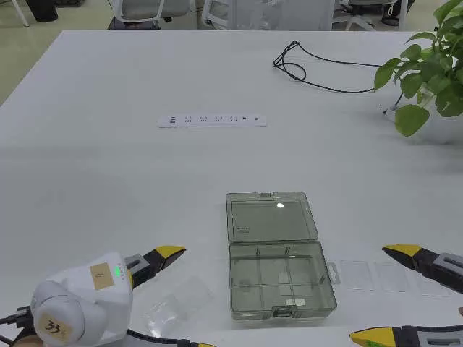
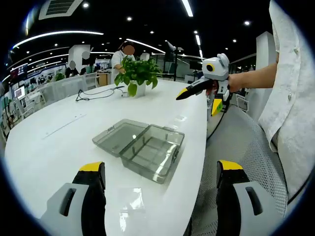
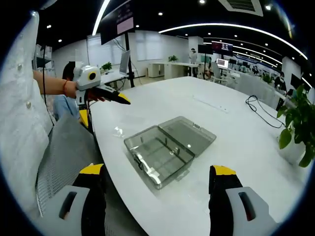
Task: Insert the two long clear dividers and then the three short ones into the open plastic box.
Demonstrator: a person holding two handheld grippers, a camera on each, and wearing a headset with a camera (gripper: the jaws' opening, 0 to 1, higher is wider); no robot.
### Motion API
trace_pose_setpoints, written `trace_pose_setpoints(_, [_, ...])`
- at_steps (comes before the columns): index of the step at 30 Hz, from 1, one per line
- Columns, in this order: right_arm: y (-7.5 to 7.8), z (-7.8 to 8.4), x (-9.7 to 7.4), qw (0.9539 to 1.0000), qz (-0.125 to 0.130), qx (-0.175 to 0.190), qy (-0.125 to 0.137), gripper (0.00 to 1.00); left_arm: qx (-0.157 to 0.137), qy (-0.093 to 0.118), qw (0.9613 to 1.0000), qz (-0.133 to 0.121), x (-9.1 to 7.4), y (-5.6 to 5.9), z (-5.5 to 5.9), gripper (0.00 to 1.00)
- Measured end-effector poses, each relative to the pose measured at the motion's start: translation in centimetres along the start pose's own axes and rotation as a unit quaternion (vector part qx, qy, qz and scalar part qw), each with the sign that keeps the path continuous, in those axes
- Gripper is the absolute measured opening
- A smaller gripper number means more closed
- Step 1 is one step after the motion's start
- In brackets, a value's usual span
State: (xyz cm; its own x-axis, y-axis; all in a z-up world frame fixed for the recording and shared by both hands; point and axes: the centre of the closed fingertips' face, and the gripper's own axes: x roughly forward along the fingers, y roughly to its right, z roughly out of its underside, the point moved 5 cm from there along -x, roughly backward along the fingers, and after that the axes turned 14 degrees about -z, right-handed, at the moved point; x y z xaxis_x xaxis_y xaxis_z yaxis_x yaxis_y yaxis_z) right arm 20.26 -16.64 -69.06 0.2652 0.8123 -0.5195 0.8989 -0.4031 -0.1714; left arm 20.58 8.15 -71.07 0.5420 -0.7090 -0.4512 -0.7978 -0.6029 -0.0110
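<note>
The smoky clear plastic box point(image 1: 282, 307) lies open near the table's front edge, its lid point(image 1: 271, 217) flat behind the base. Faint ribs cross the base. Clear dividers point(image 1: 177, 303) lie on the table left of the box, between the left gripper's fingers. More small clear dividers point(image 1: 365, 275) lie in a row right of it. My left gripper point(image 1: 181, 300) is open with nothing held, and so is my right gripper point(image 1: 383, 293). The left gripper view has the box point(image 2: 142, 145) ahead, a divider point(image 2: 130, 201) between its jaws, and the right gripper point(image 2: 198, 102) beyond. The right gripper view faces the box point(image 3: 167, 147) and the left gripper point(image 3: 104, 109).
A white power strip point(image 1: 211, 120) lies mid-table. A black cable point(image 1: 311, 69) loops at the back right beside a potted plant point(image 1: 427, 72). Office chairs stand past the far edge. The table's front edge point(image 2: 197, 162) runs close to the box.
</note>
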Motion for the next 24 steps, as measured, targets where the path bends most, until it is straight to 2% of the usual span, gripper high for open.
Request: trace_pose_setpoints(24, [0.62,0.77,-0.43,1.0,0.004,0.004,0.0,0.87,0.002,-0.003,1.0,0.005,0.37,0.15,-0.08,0.93])
